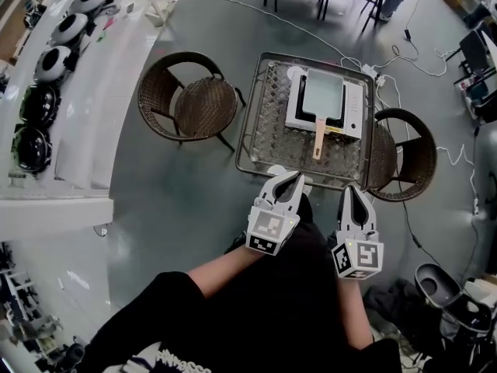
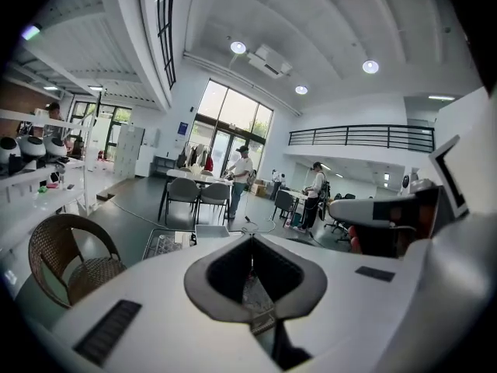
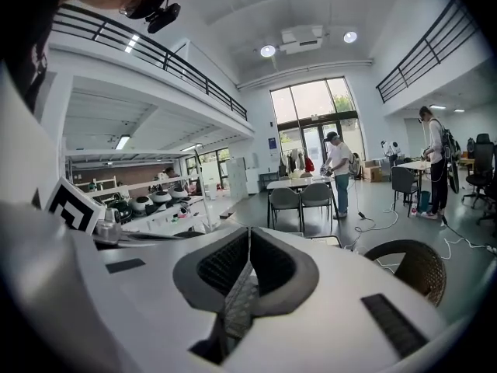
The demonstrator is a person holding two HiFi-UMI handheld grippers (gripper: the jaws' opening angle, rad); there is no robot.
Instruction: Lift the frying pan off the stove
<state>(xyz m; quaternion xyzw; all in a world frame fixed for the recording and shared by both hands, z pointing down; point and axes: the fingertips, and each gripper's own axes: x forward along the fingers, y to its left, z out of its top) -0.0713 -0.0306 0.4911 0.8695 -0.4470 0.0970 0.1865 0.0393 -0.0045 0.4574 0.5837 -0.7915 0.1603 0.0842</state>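
On the left stands a brown woven chair (image 1: pixel 190 99). It has no part in this job.

Next come the left tongs (image 1: pixel 295 176), held low in front of the person, just at the near edge of the glass counter with a metal rim (image 1: pixel 250 127). The left gripper view shows them shut tight, tip against tip, with nothing in them.

Farther back on the counter sits the white stove (image 1: pixel 353 109). The square grey frying pan (image 1: pixel 322 93) rests flat on top of it. Its pale handle (image 1: pixel 318 142) sticks out toward the person and points at the gap between the two tongs. Nothing is touching the pan or the handle.

The right tongs (image 1: pixel 352 186) are held beside the left ones, also near the counter's edge. The right gripper view shows them shut too, and they hold nothing. Past them is a second brown woven chair (image 1: pixel 411 155), tucked close to the counter's right side.

I think the job has not really begun: this looks like the getting-ready step, before any reach. Next, one pair of tongs would need to open, go forward over the counter, and come around the handle. Then it should close firmly and lift straight up. The pan looks heavy at its far end, so a grip close to the pan may keep it from tipping.
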